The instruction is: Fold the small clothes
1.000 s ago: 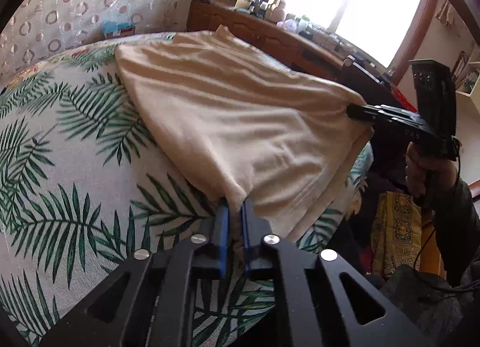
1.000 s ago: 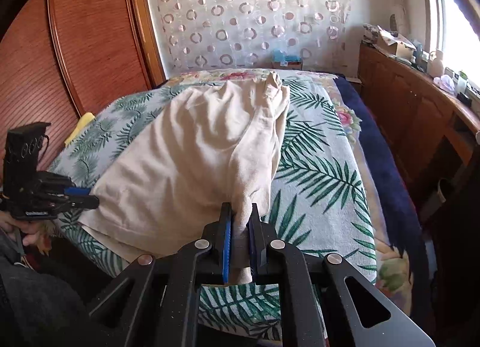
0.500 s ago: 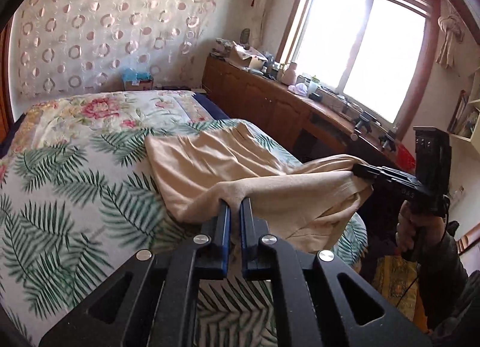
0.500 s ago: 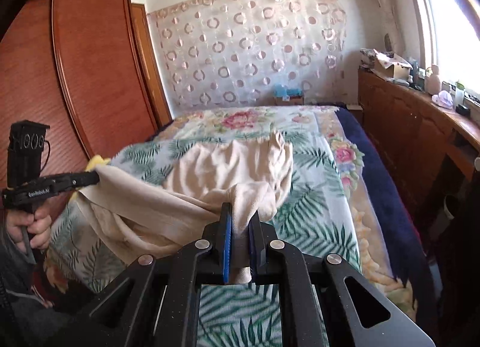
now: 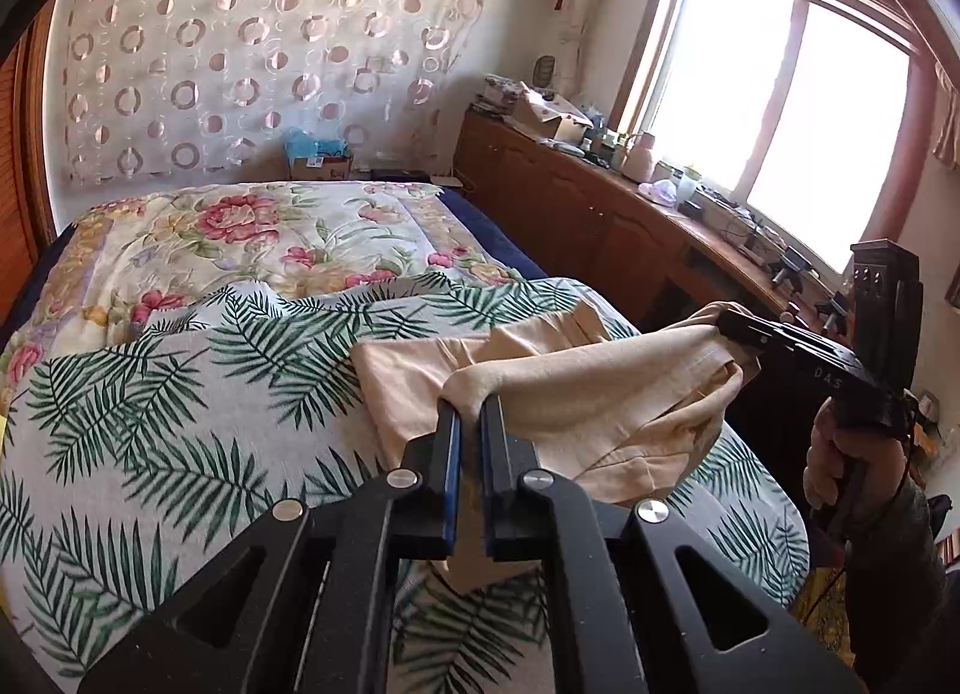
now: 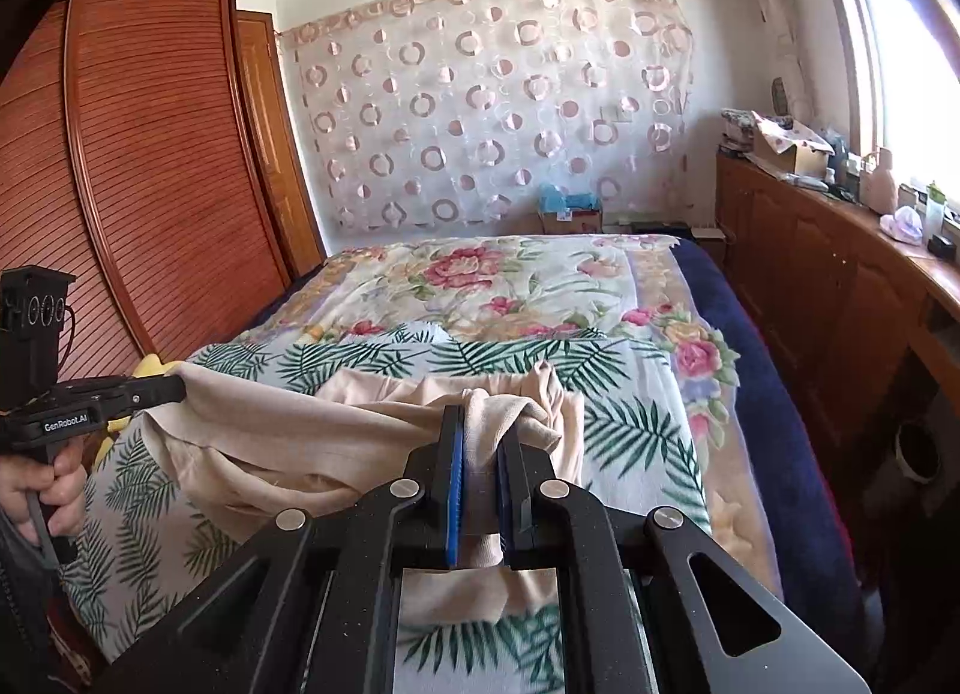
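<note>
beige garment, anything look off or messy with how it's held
Nothing damaged. The beige garment sags, bunched between the left claw and right claw, its far part wrinkled on the palm-print sheet. That looks normal mid-fold.

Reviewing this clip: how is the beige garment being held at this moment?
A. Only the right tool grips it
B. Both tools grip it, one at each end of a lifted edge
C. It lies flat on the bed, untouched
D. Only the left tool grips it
B: the left tool and the right tool are each shut on the beige garment, whose edge hangs lifted between them above the bed.
</note>
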Demonstrator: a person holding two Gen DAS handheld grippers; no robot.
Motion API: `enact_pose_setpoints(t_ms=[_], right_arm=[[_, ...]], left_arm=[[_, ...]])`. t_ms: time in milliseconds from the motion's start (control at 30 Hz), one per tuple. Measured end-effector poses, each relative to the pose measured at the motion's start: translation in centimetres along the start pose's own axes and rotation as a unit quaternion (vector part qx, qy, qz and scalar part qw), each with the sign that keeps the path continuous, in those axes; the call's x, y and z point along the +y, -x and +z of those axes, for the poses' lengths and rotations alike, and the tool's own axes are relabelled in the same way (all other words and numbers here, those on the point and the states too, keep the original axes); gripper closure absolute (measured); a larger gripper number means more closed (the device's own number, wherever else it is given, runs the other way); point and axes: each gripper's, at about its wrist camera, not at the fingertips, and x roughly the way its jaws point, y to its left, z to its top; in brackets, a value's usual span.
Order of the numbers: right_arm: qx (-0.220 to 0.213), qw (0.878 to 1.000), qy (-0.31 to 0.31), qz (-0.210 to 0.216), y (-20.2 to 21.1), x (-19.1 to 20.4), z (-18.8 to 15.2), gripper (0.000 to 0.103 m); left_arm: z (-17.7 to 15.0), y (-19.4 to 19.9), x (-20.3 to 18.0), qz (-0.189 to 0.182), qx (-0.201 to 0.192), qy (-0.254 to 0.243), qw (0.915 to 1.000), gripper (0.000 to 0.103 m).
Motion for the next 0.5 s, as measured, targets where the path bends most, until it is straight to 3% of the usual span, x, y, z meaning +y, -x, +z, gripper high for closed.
enact_pose_setpoints(t_ms=[233,500], right_arm=[[0.009,1.0,0.007,0.003,-4.1,-1.1,1.8,0.094],[0.042,0.999,0.009,0.002,-7.9,-1.5,2.5,0.094]], left_arm=[[2.1,-4.3,1.7,0.026,0.015,-0.006,0.9995,0.096],[1.6,-7.8,2.5,0.044,0.042,-0.014,0.9981,0.096]])
